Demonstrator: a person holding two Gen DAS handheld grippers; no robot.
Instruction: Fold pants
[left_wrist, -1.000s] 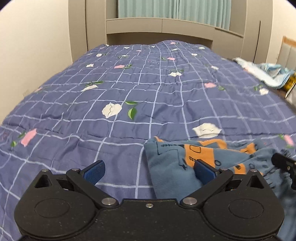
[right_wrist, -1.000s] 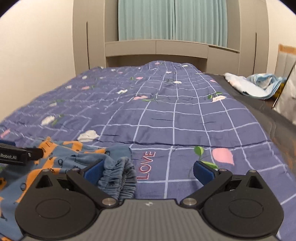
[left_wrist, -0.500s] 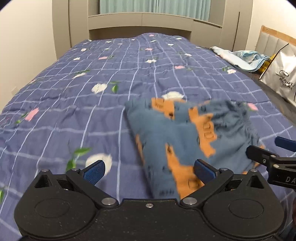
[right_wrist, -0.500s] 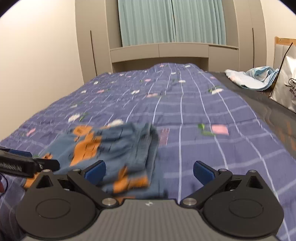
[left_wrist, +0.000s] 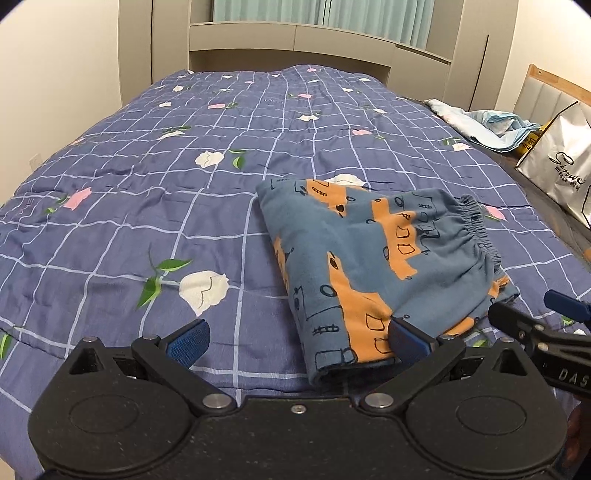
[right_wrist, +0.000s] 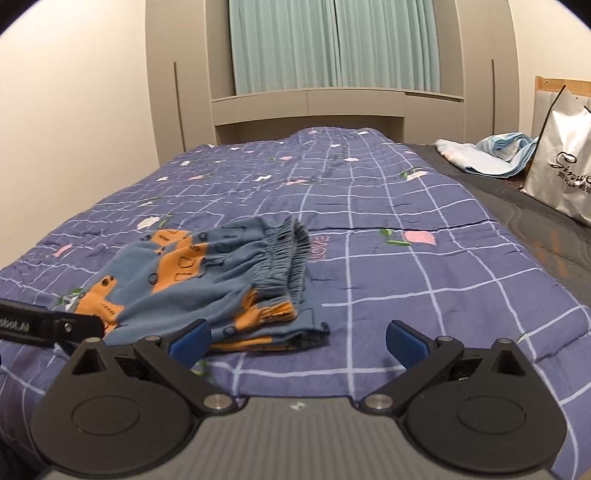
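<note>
The blue pants with orange print lie folded into a small stack on the quilt, elastic waistband to the right; they also show in the right wrist view. My left gripper is open and empty, just in front of the stack's near left corner. My right gripper is open and empty, in front of the stack's near right corner. Each gripper's tip shows in the other's view: the right one, the left one.
The blue checked floral quilt covers the bed. At the right edge lie a crumpled light blue cloth and a white shopping bag. A headboard shelf and curtains stand behind. A wall runs along the left.
Both grippers have pulled back and up from the pants. The folded stack, close under the fingers a second ago, now lies free on the quilt ahead of them.
</note>
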